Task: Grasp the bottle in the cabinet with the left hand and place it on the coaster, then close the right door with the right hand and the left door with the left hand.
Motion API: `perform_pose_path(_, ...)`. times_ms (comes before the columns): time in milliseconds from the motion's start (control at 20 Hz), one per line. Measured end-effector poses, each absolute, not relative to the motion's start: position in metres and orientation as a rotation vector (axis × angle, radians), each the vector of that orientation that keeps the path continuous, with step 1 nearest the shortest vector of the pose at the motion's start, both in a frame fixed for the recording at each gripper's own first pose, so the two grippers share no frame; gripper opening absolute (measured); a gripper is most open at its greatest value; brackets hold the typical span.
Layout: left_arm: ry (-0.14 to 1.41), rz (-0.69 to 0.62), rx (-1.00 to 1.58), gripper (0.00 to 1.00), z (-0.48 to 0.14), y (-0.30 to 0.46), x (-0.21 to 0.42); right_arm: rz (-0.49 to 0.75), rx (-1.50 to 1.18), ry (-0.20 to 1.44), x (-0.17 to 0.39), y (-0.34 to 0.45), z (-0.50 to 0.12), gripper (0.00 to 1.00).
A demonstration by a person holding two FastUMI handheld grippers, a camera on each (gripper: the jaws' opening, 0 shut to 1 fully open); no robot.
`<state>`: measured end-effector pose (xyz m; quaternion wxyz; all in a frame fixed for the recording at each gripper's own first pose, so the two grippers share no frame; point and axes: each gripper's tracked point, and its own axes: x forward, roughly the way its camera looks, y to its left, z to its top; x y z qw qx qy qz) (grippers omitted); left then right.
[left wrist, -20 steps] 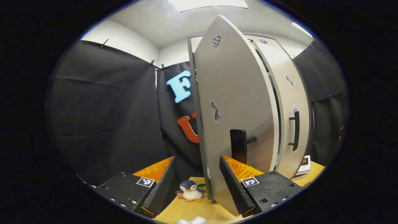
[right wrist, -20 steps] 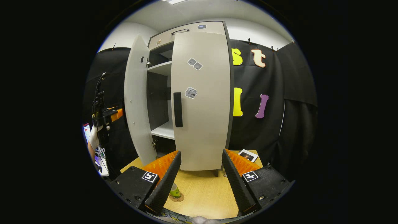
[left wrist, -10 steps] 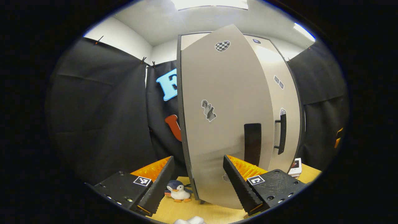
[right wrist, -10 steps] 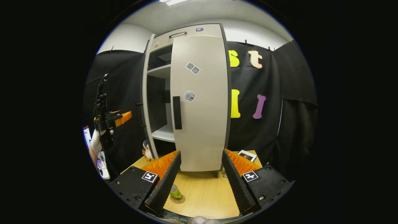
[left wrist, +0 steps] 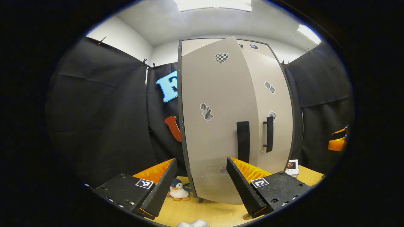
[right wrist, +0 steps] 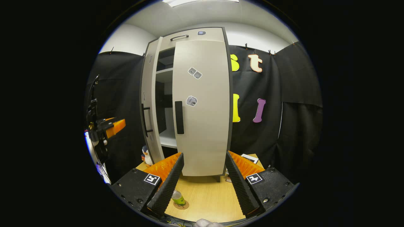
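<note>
On round coaster (right wrist: 181, 205): green bottle (right wrist: 178, 198). Matte grey left door (left wrist: 217, 126) ajar. Both hand-held grippers released, ridged pads (right wrist: 165, 186).

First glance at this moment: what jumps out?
The tall pale cabinet fills the middle, its right door shut and its left door swung nearly closed, a dark gap showing in the right gripper view. On the wooden table, a green bottle stands on a coaster, and a toy penguin sits by the cabinet's left foot.
</note>
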<state>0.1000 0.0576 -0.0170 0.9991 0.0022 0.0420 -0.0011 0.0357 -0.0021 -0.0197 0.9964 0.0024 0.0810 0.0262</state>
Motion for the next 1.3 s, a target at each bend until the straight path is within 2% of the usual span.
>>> perform_pose_path(600, 0.15, 0.053, -0.001, 0.96, -0.058, 0.049, 0.024, 0.022, 0.022, 0.145, 0.02, 0.01, -0.027, 0.82)
perform_pose_path(1300, 0.154, 0.021, -0.039, 0.96, -0.062, 0.036, 0.034, 0.0, 0.014, 0.152, 0.013, 0.004, -0.03, 0.82)
